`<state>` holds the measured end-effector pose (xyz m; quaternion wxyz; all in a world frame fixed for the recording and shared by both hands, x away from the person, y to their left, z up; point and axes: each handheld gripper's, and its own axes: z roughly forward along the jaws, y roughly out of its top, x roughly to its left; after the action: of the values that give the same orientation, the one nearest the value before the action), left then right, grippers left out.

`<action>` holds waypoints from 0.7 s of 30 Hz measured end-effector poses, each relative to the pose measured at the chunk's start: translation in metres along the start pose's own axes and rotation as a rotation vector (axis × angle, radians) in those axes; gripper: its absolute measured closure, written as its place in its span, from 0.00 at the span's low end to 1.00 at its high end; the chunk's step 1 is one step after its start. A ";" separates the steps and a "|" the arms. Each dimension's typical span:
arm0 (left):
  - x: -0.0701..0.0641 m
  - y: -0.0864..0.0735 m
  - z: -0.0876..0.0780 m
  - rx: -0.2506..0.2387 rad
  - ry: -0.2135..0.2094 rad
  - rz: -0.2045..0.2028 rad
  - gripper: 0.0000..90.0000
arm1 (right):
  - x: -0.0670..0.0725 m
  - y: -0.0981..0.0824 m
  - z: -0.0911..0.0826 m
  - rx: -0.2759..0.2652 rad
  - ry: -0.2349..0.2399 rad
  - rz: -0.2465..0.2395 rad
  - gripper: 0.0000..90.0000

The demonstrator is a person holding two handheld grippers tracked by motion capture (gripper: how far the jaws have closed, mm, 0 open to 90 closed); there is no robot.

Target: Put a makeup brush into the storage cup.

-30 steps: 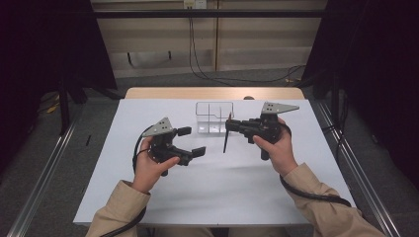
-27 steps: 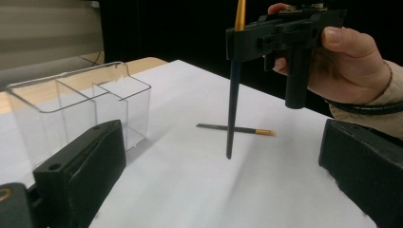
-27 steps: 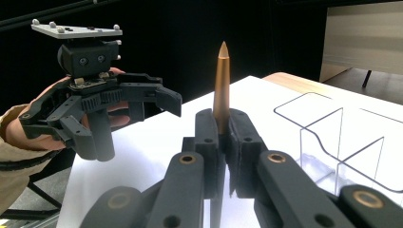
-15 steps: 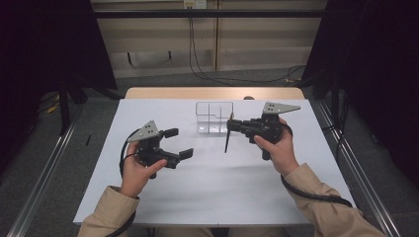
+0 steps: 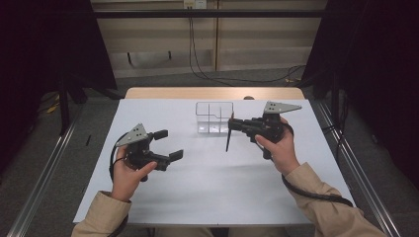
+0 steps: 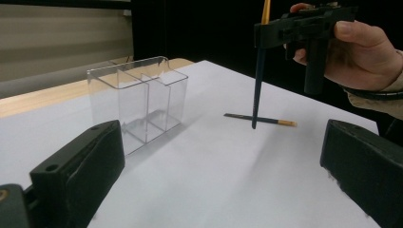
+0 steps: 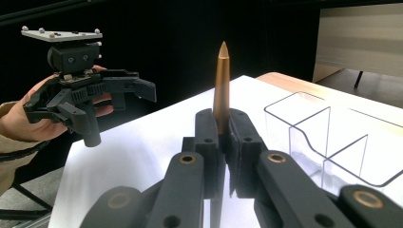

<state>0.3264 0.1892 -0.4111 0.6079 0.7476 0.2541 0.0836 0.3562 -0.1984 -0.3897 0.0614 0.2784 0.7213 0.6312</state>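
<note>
A thin dark brush is clamped upright in the right tool, jaws closed tight on its upper shaft. In the right gripper view the gold pointed end is seen sticking up above the jaws, and everything below the grip is hidden behind the tool's own black linkage. The lower end is better caught in the left gripper view, where the brush hangs down with its tip just above, or maybe touching, the white worktop; which one can't really be told, since shadow and tip blur together.

A second brush is seen lying flat on the worktop right by that tip, at about 6 o'clock from the right tool. It can hardly be made out in the high view.

The clear divided holder sits at roughly 9 o'clock of the right tool, just beside it. Its walls are transparent, so the compartments are hard to count from above.

The left tool is held off toward 8 o'clock from the holder, well apart, jaws spread wide with nothing between them. In its own view both jaws are cut off by the frame edge.
</note>
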 end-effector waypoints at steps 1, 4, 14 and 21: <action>0.001 -0.001 -0.002 0.006 0.005 0.001 0.01 | 0.000 0.000 0.000 0.000 -0.001 0.000 0.93; 0.002 -0.004 -0.005 0.004 0.011 -0.005 0.01 | -0.001 0.000 0.000 0.002 -0.004 -0.002 0.93; 0.004 -0.011 -0.019 -0.001 0.030 0.002 0.00 | -0.004 0.001 0.002 0.004 -0.012 -0.006 0.93; 0.006 -0.016 -0.028 0.005 0.042 -0.002 0.00 | -0.005 0.002 0.002 0.011 -0.020 -0.015 0.93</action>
<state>0.3149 0.2181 -0.4204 0.6007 0.7470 0.2677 0.0978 0.3619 -0.1988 -0.3898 0.0716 0.2797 0.7261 0.6240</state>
